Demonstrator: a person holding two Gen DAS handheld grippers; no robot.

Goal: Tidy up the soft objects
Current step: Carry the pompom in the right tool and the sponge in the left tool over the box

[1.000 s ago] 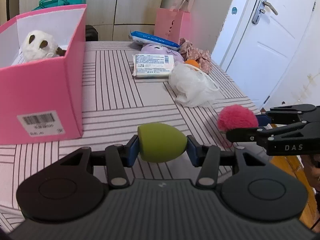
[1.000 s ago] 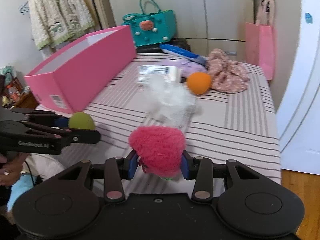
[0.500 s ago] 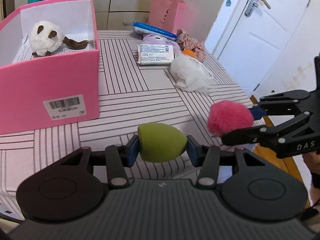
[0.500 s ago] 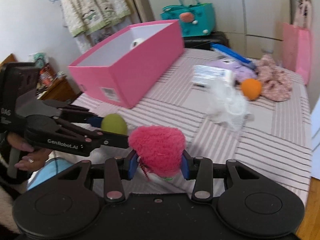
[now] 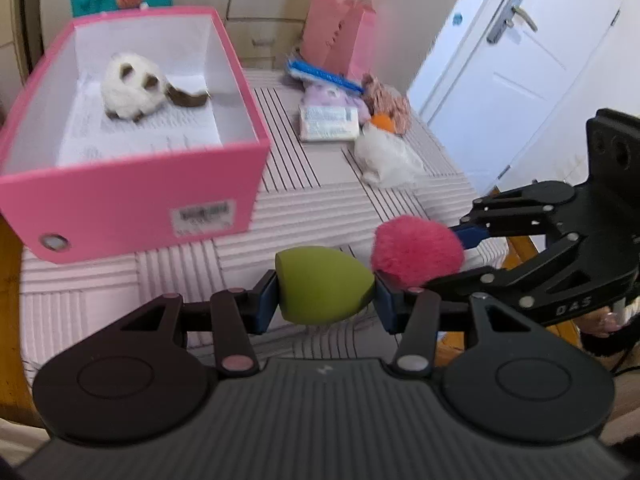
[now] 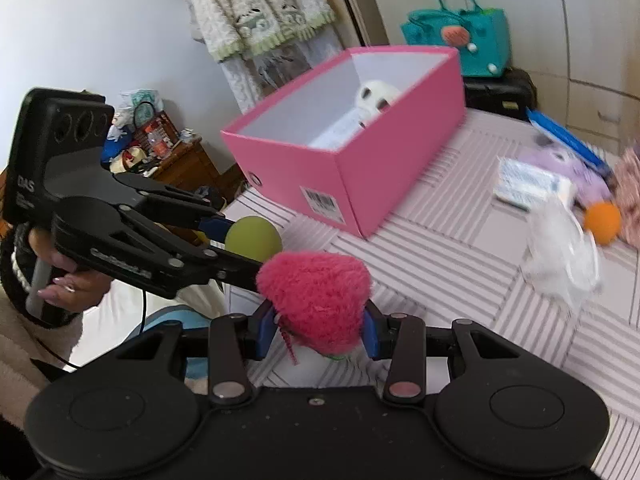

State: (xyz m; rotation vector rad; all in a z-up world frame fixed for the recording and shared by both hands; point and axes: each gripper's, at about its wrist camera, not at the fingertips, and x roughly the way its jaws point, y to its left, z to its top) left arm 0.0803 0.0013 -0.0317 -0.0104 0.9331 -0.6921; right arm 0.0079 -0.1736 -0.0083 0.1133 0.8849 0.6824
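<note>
My left gripper [image 5: 325, 298] is shut on a green egg-shaped sponge [image 5: 322, 286], held above the table's front edge. My right gripper [image 6: 319, 326] is shut on a fuzzy pink heart plush [image 6: 316, 300]. In the left wrist view the pink plush [image 5: 416, 256] sits just right of the sponge, almost touching. In the right wrist view the sponge [image 6: 253, 238] is just left of and behind the plush. The open pink box [image 5: 132, 204] stands ahead on the left with a white and brown plush [image 5: 134, 90] inside; the box also shows in the right wrist view [image 6: 376, 176].
On the striped table [image 5: 320, 196] lie a white plastic bag [image 5: 384, 156], an orange ball [image 6: 602, 222], a tissue pack [image 5: 329, 122], a purple plush [image 5: 328, 94], a floral cloth [image 5: 386, 94] and a blue packet [image 5: 322, 76]. A pink paper bag [image 5: 340, 40] stands behind. A white door [image 5: 520, 60] is at the right.
Both grippers have risen and drawn closer together, each still holding its object. The views now look down into the pink box, which appears nearer and more central.
</note>
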